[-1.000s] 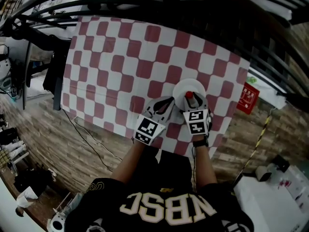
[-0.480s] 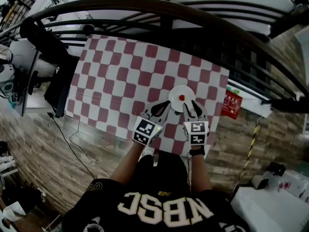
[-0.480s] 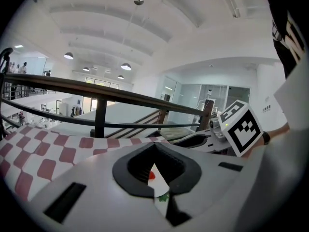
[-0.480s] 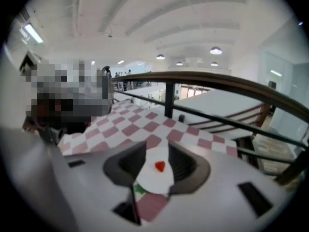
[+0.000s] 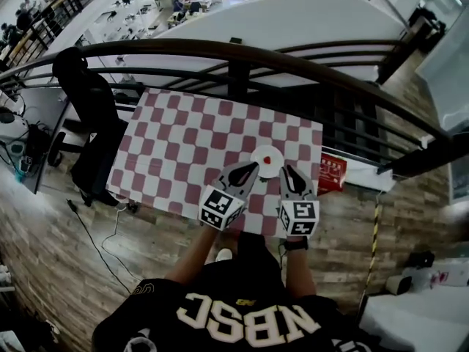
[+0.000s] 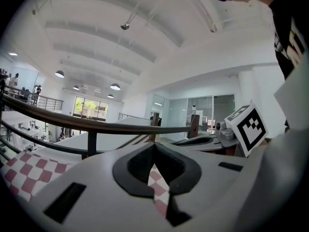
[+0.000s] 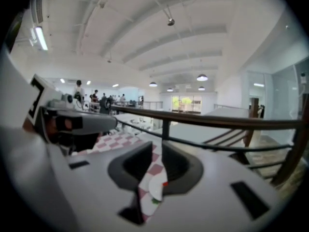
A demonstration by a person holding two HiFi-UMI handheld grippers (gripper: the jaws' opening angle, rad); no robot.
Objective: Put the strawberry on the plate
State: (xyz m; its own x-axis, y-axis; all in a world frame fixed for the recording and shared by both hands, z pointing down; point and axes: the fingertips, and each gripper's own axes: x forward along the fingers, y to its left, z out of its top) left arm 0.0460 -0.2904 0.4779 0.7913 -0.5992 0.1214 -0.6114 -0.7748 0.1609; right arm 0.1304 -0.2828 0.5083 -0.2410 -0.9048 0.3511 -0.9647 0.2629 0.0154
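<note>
Red strawberry, seemingly centred, on white plate

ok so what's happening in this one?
A person stands at a table with a red-and-white checked cloth, holding a gripper in each hand. The strawberry sits on the white plate, so the placing looks done. The left gripper is shut and empty. The right gripper has just been closing with nothing between its jaws, which are a slim gap apart. Both are held up off the table.
</note>
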